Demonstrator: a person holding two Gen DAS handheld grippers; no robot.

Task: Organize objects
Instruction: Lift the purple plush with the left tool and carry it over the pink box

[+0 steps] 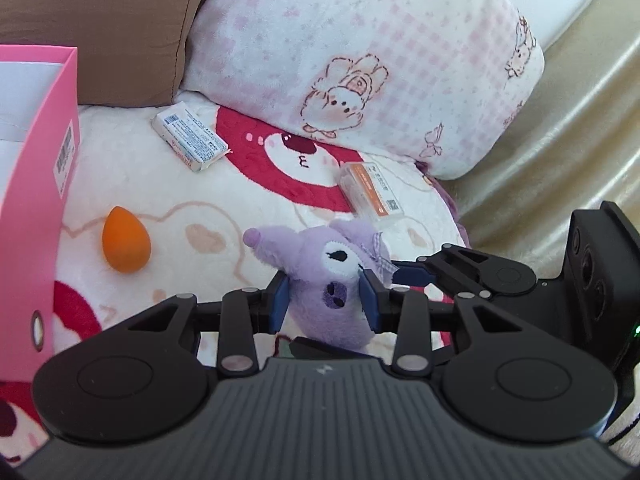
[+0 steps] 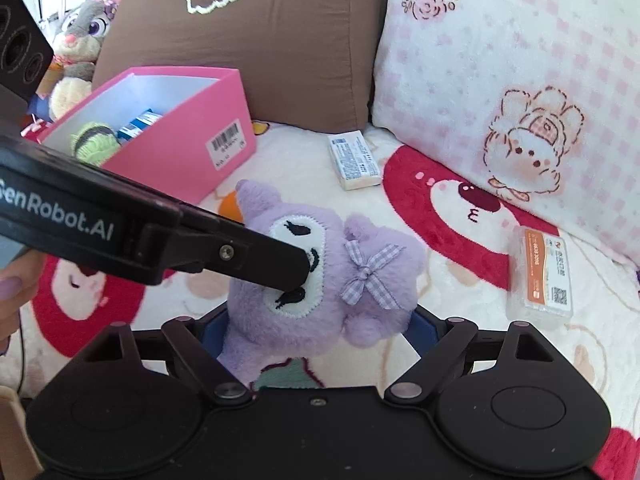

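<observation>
Purple plush toy is held up over the blanket, caught by both tools at once. Left hand-held gripper is nearly closed, blue pads squeezing the plush at its snout. Right hand-held gripper stands wide, the plush's lower body sitting between its blue pads; the fur bulges over both pads, so real pressing contact is hard to confirm. In the right wrist view the left tool's black finger crosses the toy's face and hides one eye. The plush's lower end is hidden behind the gripper bodies in both views.

Pink box is open on the blanket, left of the plush, against a brown pillow. Inside: a green-and-dark knitted item and a blue-white packet, both partly hidden by the wall. Left wrist view cuts the box off.

Loose on the blanket: orange makeup sponge, mostly hidden behind the plush in the right view; white wrapped bar; clear orange-labelled case, print unreadable. Pink checked pillow behind. A fingertip shows at the left edge. Grey rabbit plush far back, blurry.
</observation>
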